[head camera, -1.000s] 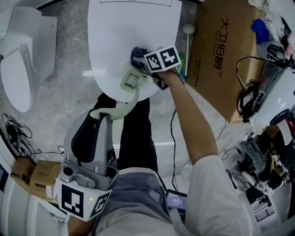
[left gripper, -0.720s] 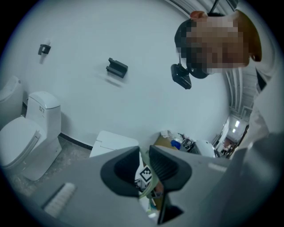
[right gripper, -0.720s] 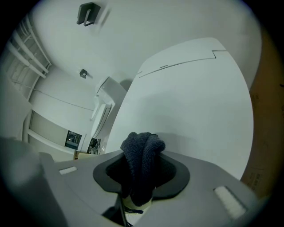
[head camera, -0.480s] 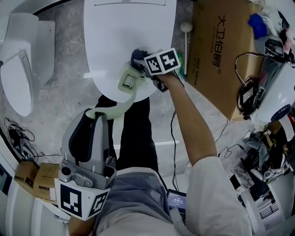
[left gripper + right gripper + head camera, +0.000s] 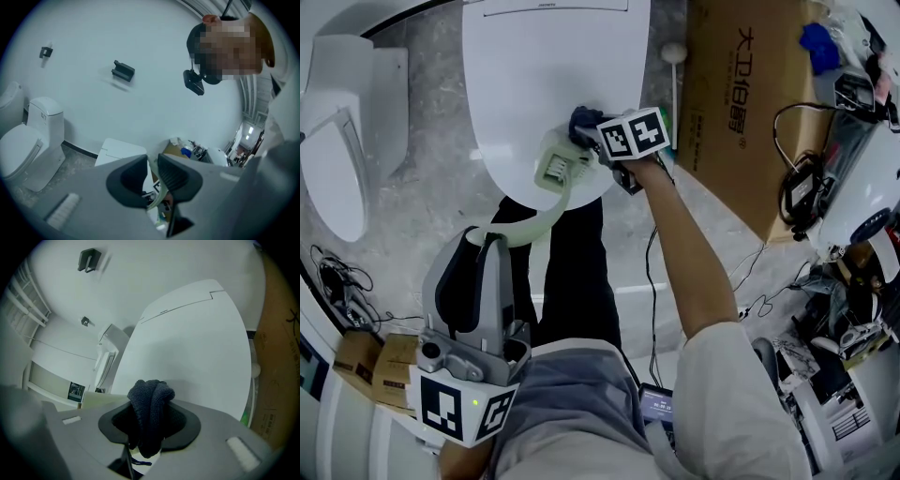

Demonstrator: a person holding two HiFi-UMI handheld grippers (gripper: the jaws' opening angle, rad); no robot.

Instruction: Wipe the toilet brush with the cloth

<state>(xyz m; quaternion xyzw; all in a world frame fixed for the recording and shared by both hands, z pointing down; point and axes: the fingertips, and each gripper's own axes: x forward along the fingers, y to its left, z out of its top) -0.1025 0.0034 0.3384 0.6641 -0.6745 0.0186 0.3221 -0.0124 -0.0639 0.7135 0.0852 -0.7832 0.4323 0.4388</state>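
Looking down, head view: I log both grippers at the near rim of the lid (image 5: 553, 66).
Left gripper (image 5: 494, 234): low at the left, with its jaws closed on the end of the brush handle.
Brush (image 5: 555, 167): pale green. The curved handle rises from the left gripper, and the flat head lies over the lid's near rim, slotted face toward the camera.
Right gripper (image 5: 592, 136): at the head's right side, marker cube on top.
Cloth (image 5: 581, 119): a dark blue wad at the right gripper's tip, over the lid and against the head's upper-right corner.
Box (image 5: 750, 103): cardboard, just right of the lid.
Second toilet (image 5: 342, 141): left of the lid, well apart.

Left gripper view, left gripper (image 5: 152, 171): I read the jaws as nearly together, with only a slit between the pads.
Brush (image 5: 157, 194): the thin pale handle runs through that slit, pinched from both sides.
Lid (image 5: 119, 150): white, beyond the jaws.
Second toilet (image 5: 28, 145): far left, against the wall.

Right gripper view, right gripper (image 5: 150, 423): I read the jaws as clamped on the cloth.
Cloth (image 5: 150, 399): folded. It bulges above the pads and hangs below them.
Lid (image 5: 197, 343): fills the view behind the cloth.
Box (image 5: 281, 362): at the right edge.
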